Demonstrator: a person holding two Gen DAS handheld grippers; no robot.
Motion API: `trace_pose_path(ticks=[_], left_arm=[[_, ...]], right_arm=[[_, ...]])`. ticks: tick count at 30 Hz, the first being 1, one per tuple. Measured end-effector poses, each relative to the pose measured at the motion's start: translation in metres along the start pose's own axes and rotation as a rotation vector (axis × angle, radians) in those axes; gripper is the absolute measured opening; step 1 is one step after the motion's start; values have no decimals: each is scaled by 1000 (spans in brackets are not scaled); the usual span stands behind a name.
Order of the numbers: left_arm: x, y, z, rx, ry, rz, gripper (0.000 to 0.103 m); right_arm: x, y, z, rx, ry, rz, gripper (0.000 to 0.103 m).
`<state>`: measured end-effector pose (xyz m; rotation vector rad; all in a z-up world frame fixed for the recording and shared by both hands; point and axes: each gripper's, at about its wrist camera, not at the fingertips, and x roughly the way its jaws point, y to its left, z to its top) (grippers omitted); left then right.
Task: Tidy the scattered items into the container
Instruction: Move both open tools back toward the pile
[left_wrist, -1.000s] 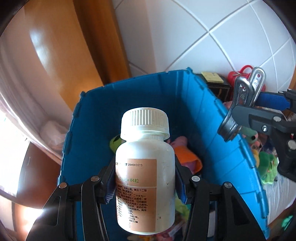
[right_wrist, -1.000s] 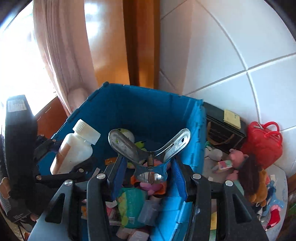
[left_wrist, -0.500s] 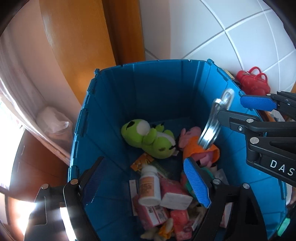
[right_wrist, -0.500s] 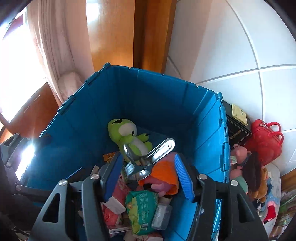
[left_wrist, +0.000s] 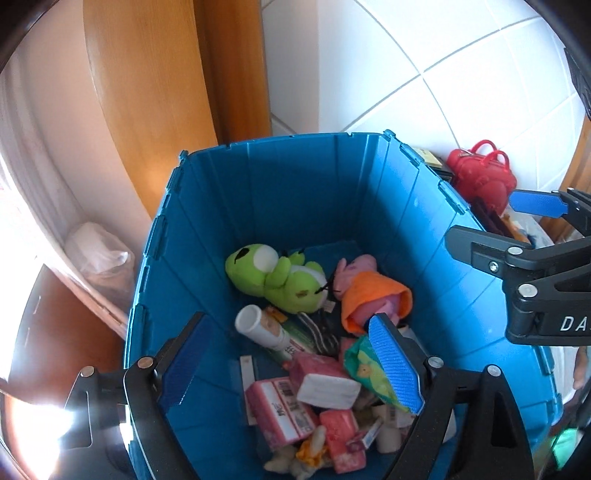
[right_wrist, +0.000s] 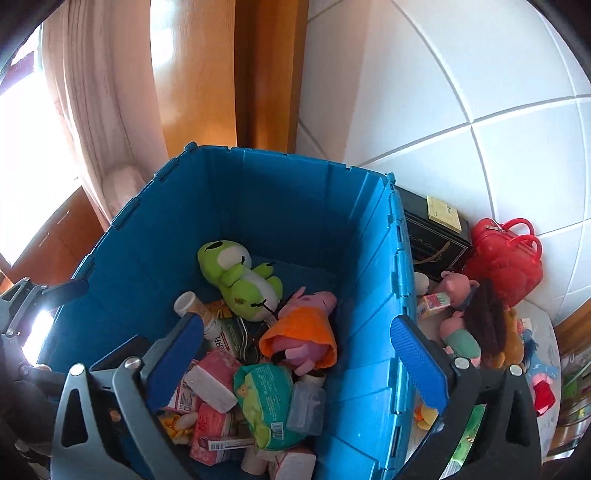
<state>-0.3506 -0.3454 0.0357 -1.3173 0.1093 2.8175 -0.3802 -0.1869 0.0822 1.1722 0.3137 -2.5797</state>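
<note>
White tiled wall and wooden door frame behind a blue bin.
Left gripper (left_wrist: 291, 363) and right gripper (right_wrist: 295, 354) hang spread and empty over the blue container (left_wrist: 303, 192); white bottle (left_wrist: 260, 328) lies mid-frame inside, beside the green plush (left_wrist: 277, 271).

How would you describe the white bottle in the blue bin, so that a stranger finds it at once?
Look inside the blue bin, below the green frog plush. The white bottle lies on its side there, cap toward the left wall. It is the only round, capped thing; its neighbours are flat pink packs.
</note>
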Motion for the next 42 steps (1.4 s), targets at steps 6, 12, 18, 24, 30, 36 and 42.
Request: trace_pose_path(ticks=[6, 12, 18, 24, 30, 36, 42], left_arm=[[-47, -43, -27, 16, -126, 22, 90], [-100, -118, -68, 21, -212, -44, 101], [-137, -209, -111, -30, -243, -147, 102], [-141, -280, -152, -140, -191, -141, 102], [-168, -320, -184, -118, -196, -39, 102], [-194, -338, -202, -55, -233, -47, 102], [-201, -338, -208, -37, -237, -51, 102]], right_arm=[[-57, -50, -62, 64, -89, -10, 103], [-121, -110, -148, 123, -174, -57, 103], [-165, -183, -246, 168, -186, -59, 103], [-182, -235, -321, 153, -145, -31, 103], [-209, -256, -370, 182, -144, -28, 103], [-230, -256, -391, 226, -185, -15, 103], [-233, -253, -398, 258, -184, -33, 103]])
